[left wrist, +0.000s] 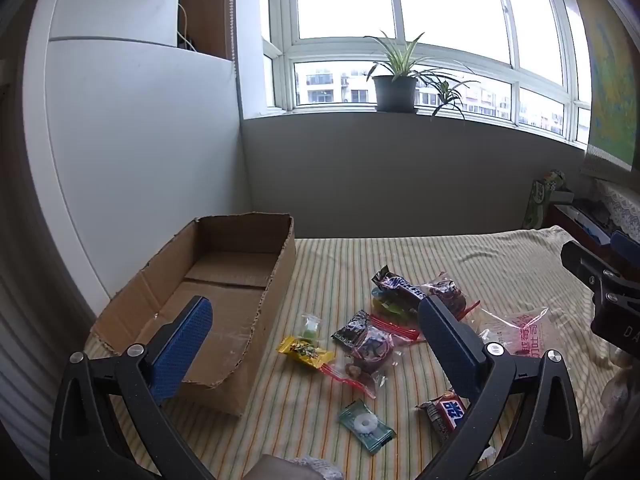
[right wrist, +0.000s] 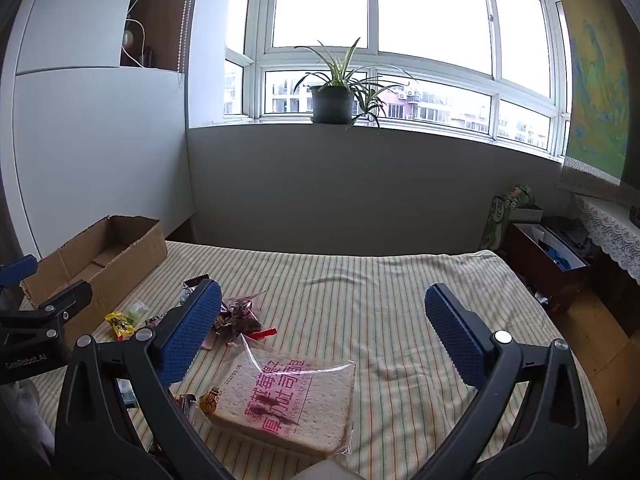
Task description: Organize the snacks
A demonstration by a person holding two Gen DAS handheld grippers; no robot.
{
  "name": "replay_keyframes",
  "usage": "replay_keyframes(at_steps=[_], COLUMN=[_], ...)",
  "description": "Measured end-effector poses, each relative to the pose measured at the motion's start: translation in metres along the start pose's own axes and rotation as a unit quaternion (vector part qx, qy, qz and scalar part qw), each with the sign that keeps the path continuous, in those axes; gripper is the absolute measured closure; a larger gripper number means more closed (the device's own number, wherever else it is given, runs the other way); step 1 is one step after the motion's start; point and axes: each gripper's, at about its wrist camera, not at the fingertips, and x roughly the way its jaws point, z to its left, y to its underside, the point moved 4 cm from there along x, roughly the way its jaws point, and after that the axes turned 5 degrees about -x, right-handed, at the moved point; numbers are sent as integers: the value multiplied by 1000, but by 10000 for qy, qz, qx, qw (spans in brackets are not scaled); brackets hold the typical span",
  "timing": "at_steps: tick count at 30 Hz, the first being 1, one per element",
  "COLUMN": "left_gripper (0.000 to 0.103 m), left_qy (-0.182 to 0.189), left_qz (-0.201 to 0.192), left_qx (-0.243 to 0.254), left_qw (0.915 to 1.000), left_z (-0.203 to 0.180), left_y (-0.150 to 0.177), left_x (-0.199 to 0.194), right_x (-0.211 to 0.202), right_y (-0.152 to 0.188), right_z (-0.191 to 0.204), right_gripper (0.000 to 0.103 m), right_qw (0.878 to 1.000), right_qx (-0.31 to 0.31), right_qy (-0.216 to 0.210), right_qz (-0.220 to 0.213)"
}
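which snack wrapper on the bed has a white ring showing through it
The green candy wrapper, lying alone nearest the camera; the yellow wrapper and other packets show no ring.

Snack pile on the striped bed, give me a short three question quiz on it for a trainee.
1. True or false: the brown cardboard box already holds snacks.
2. Which wrapped item lies under the right gripper? A) clear-bagged bread slice B) teal ring-candy packet C) yellow candy wrapper
3. The left gripper is ____ (open/shut).

Key: 1 false; 2 A; 3 open.
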Motion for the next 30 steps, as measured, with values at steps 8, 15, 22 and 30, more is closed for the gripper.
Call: replay_keyframes(at_steps=[8,15,22,30], left_gripper=[1,1,1,1], left_qy=[50,7,-1,-21], left_qz=[35,35,31,22], left_qx=[-7,-63,-41,-76], left_qw=[10000,10000,10000,10000], left_z=[9,4,3,5], left_y=[6,5,3,1], left_x=[9,5,3,3], right_x=[0,-3,-3,-3], right_y=[-3,-3,-3,-2], right_z=[-1,-4,-4,-2], right_gripper=[0,0,0,0], right_qw=[10000,10000,9999,10000], right_qx=[14,42,41,30], right_qy=[2,67,84,82], right_qz=[2,-30,-44,-45])
